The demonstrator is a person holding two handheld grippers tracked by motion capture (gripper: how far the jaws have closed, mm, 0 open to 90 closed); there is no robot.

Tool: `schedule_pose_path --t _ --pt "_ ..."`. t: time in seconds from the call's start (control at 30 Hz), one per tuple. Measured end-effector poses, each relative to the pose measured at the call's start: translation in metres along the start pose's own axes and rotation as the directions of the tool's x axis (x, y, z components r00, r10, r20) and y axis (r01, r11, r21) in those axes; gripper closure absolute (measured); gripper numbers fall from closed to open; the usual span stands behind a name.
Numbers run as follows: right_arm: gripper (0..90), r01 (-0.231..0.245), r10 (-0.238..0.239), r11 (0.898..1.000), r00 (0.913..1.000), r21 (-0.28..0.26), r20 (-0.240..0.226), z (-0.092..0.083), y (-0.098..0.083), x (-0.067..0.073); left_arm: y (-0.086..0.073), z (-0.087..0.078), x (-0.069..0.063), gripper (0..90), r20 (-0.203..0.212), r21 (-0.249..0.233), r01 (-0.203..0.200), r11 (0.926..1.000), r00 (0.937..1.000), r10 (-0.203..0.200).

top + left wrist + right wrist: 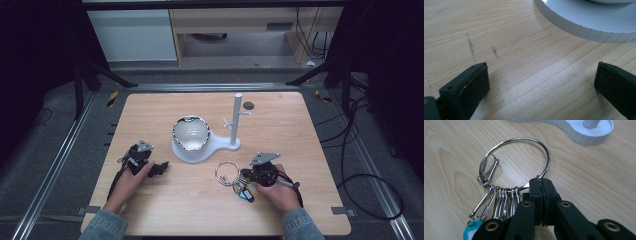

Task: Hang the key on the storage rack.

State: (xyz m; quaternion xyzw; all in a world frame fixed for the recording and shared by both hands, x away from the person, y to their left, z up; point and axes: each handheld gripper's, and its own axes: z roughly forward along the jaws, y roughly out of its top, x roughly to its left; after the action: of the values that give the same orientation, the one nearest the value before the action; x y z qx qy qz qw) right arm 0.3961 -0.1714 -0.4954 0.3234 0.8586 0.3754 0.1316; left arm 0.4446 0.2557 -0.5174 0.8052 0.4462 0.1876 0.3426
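A large metal key ring (516,157) with several small rings, clips and a teal tag (471,230) lies on the wooden table (300,150). My right gripper (543,185) is shut on the ring's wire at its near side, jaws pressed together. From above, the key ring (226,173) lies just left of the right gripper (248,174). My left gripper (161,167) rests on the table at the left, near the white stand's base (594,22). Its jaws stand wide apart over bare wood, and the left gripper (541,80) holds nothing.
A white stand (235,120) with an upright post and short pegs rises from a flat white base (217,142) at the table's middle. A shiny bowl-like object (191,133) sits on that base. A small dark disc (248,105) lies behind the post.
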Motion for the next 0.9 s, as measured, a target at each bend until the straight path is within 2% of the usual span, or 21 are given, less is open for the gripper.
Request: schedule_pose_path --t 0.43,0.57,0.9 --pt "88.8 -0.013 0.014 0.999 0.9999 -0.051 0.004 -0.012 0.005 0.000 0.000 0.000 0.000 0.0 0.000 0.000 0.000 1.0000 1.0000 0.000" --pt "88.8 -0.027 0.027 0.995 0.9996 -0.095 -0.003 -0.021 0.009 0.002 0.000 0.000 0.000 0.0 0.000 0.000 0.000 1.0000 1.0000 0.000" --pt "88.8 -0.032 0.032 0.990 0.9995 -0.137 0.000 -0.031 0.015 0.003 0.000 0.000 0.000 0.0 0.000 0.000 0.000 1.0000 1.0000 0.000"
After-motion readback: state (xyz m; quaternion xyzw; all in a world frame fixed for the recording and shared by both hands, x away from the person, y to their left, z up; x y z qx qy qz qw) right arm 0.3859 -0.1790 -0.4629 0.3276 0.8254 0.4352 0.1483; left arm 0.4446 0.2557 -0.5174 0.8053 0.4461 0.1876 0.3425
